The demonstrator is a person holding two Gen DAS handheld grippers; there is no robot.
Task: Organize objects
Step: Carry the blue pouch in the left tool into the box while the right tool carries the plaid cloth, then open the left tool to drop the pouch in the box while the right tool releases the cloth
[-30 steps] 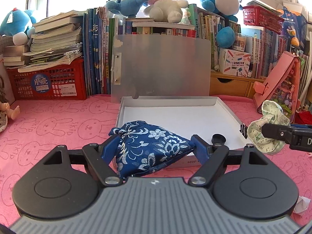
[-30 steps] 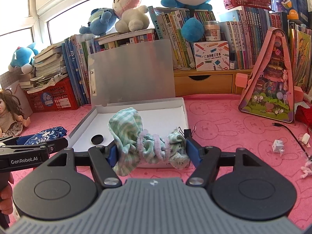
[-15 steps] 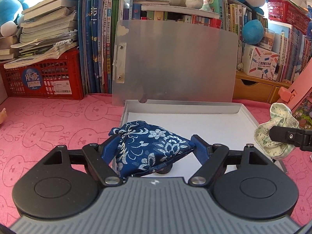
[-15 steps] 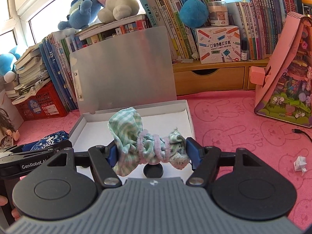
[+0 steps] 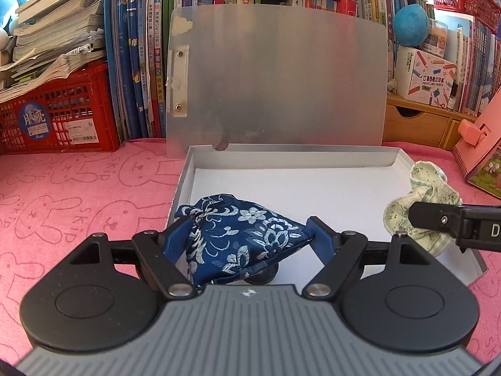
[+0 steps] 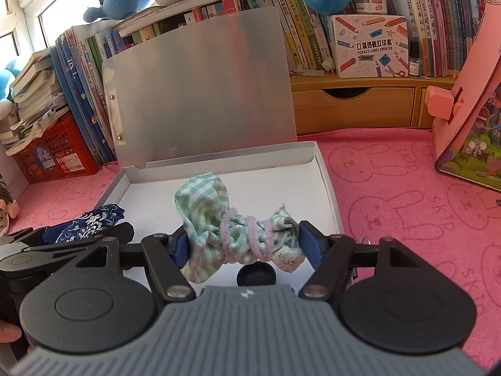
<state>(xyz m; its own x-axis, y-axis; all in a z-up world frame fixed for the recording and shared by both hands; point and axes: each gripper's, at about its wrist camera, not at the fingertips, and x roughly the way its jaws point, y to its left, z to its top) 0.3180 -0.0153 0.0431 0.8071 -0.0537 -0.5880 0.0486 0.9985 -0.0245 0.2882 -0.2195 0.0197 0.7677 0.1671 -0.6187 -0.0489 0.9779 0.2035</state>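
Both grippers have pushed forward over the open box: left gripper clamps the blue pouch, right gripper the green cloth bundle, both hanging above its floor, ready to drop.

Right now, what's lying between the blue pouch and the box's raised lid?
Only bare white floor of the box lies between the blue pouch and the lid, seen in the left wrist view.
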